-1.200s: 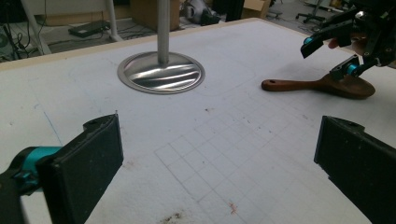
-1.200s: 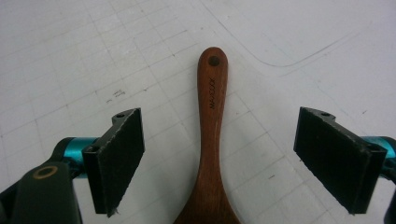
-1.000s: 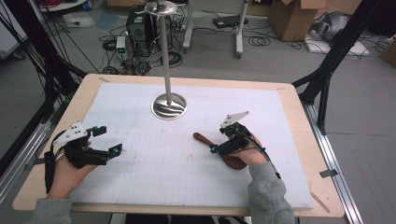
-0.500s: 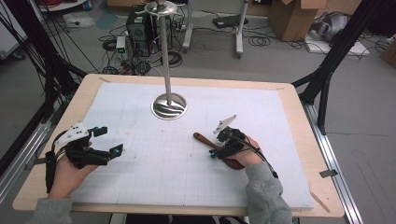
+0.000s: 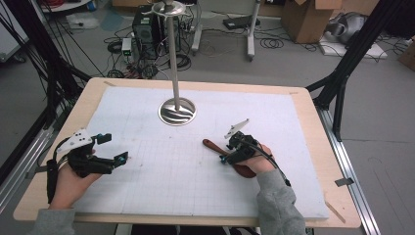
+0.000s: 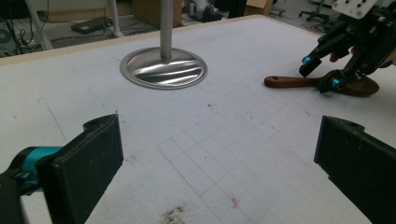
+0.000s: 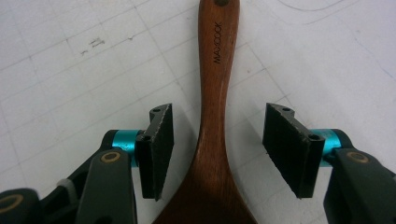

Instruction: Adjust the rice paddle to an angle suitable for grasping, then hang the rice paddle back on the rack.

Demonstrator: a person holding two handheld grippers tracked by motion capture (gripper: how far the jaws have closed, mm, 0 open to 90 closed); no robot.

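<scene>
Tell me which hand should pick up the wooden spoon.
Right. The right gripper already straddles the wooden spoon, its jaws just closing around the handle but not yet touching. The left gripper sits far across the mat.

A steel stand — round base, tall pole — rises from the white gridded mat. Beyond the wooden table, cables and a cardboard box lie on the floor.

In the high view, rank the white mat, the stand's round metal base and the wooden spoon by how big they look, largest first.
1. White mat, covering most of the tabletop.
2. Wooden spoon, though the right gripper and hand hide much of it.
3. Round metal base. It looks close to the spoon in length, so these two are unsure.
</scene>
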